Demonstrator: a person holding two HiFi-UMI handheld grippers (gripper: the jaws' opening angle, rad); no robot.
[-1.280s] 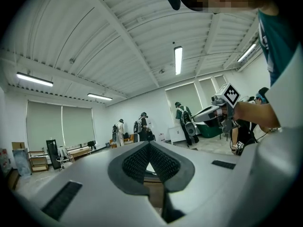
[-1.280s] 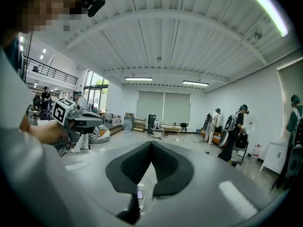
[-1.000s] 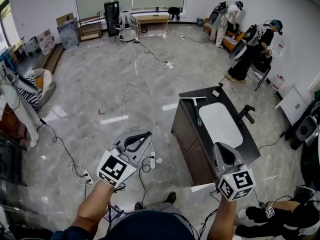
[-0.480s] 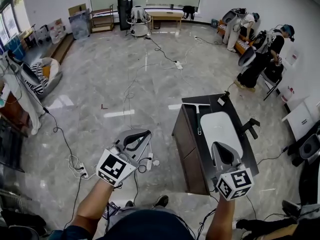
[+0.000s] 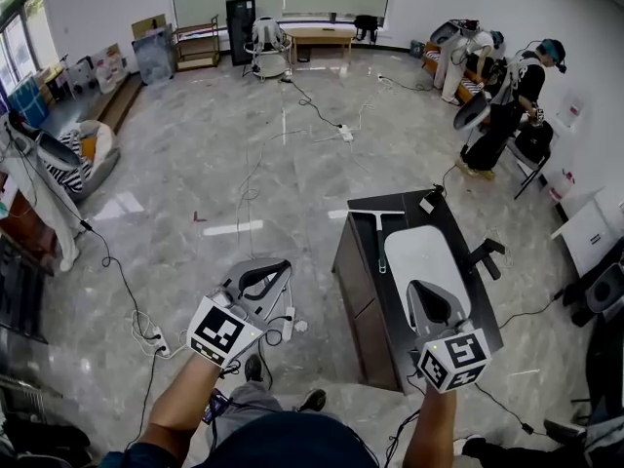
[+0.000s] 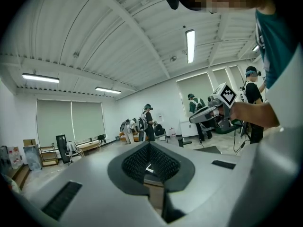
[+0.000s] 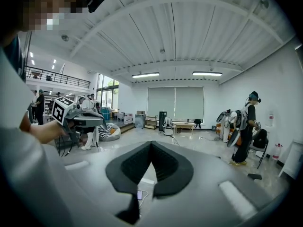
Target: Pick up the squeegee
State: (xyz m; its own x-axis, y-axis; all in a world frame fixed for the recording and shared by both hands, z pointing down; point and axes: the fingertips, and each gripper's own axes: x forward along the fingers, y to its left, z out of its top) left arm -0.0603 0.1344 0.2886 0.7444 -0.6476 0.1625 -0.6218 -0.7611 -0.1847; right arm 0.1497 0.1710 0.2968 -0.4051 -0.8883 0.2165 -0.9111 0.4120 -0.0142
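Observation:
The squeegee (image 5: 378, 230) lies flat on the dark cabinet top (image 5: 363, 261), left of the white basin (image 5: 419, 259). Its blade is at the far end and its handle runs toward me. My right gripper (image 5: 422, 288) hovers over the near end of the basin, shut and empty, with its tips (image 7: 151, 143) meeting in a point. My left gripper (image 5: 265, 267) hangs over the floor left of the cabinet, and its jaws (image 6: 149, 144) are also shut on nothing. Neither gripper view shows the squeegee.
A dark faucet (image 5: 485, 252) stands at the basin's right. Cables and a power strip (image 5: 288, 318) lie on the marble floor beside the cabinet. People (image 5: 507, 105) work at the far right. A bench (image 5: 317, 35) stands at the far wall.
Both grippers have moved forward with me, still shut. The cabinet now sits nearer, and the right gripper is over the basin's near end instead of the cabinet's near edge.

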